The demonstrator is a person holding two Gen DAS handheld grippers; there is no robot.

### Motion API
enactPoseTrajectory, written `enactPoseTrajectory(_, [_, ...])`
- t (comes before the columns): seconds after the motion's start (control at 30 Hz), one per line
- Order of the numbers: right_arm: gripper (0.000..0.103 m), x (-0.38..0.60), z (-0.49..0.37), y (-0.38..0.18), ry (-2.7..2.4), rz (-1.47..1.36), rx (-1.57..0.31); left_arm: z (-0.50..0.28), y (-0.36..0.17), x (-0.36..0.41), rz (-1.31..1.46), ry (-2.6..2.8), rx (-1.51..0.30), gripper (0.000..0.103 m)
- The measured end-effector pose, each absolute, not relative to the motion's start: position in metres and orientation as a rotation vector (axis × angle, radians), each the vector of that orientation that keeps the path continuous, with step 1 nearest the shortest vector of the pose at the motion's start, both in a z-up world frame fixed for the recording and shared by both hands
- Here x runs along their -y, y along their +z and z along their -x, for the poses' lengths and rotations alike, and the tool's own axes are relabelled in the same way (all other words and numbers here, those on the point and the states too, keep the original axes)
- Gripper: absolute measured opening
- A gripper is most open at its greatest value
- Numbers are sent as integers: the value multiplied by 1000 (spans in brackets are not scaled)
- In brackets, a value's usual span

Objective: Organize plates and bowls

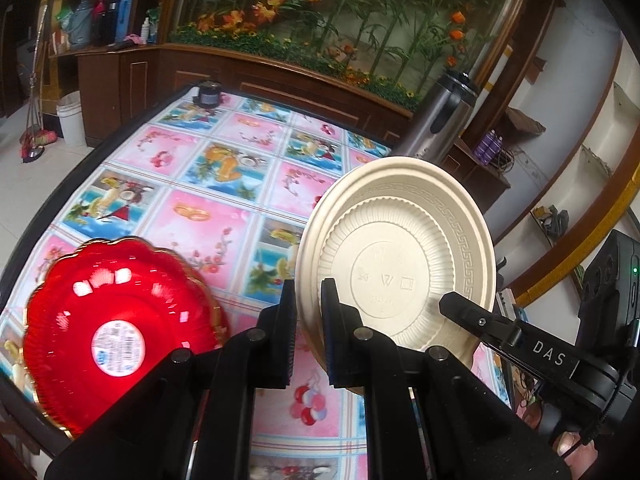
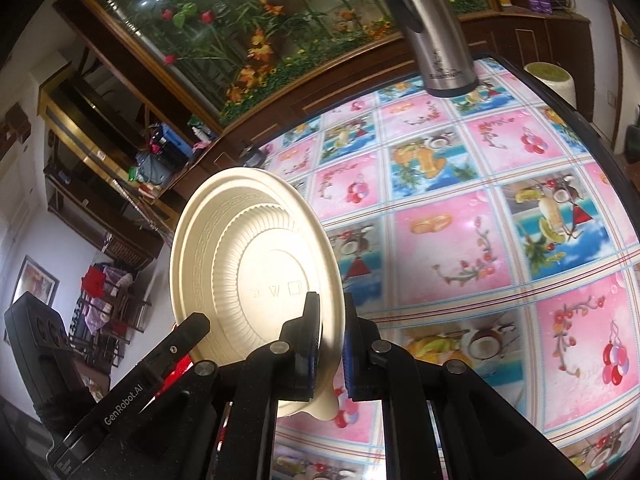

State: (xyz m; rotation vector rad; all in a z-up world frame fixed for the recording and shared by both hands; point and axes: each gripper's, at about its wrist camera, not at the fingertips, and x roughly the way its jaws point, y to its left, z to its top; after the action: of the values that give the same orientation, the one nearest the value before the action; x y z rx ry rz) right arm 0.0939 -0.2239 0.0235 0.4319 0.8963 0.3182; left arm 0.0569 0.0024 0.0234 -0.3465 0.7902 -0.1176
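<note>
2 grippers on 1 item: both clamp the same cream plate [image 1: 400, 256], held off the table on edge.

Plate attitude: near vertical, underside toward both cameras, rim plane running away from the fingers; lowest rim edge sits between the jaws, top edge farthest out ahead of them.

Left gripper [image 1: 309, 332]: jaws nearly closed, pinching the plate's lower-left rim; 1 pad on the front face, 1 on the underside. Plate rises up and to the right of the fingertips.

Right gripper [image 2: 331, 344]: jaws narrowed onto the plate's lower-right rim, pads pressed on either face. Plate [image 2: 256, 264] rises up and to the left of the fingertips. In the left wrist view this gripper's finger [image 1: 468, 312] crosses the plate's lower right.

Plate look: round, matte cream, shallow well with fine radial ribs, raised key-fret band around the wide rim, faint embossed marks on the flat base. A small tab of rim hangs below the right gripper's jaws.

Red plate [image 1: 120, 328]: left of the left gripper, lying on the table, scalloped gold-trimmed edge, glossy, round white label at centre; blurred.

Table [image 1: 224, 216]: patterned pink-and-blue cloth under and ahead of both grippers.

Steel flask [image 2: 436, 32]: upright at the far table edge, well ahead of the right gripper.
</note>
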Motion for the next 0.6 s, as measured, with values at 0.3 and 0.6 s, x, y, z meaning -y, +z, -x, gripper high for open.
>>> enactPoseTrajectory(0.3, [10, 189, -85, 29, 377, -390, -900, -40, 26, -34, 369, -70, -768, 9])
enactPoseTrajectory(0.6, [10, 161, -82, 31, 424, -361, -907, -29, 27, -57, 389, -23, -750, 9])
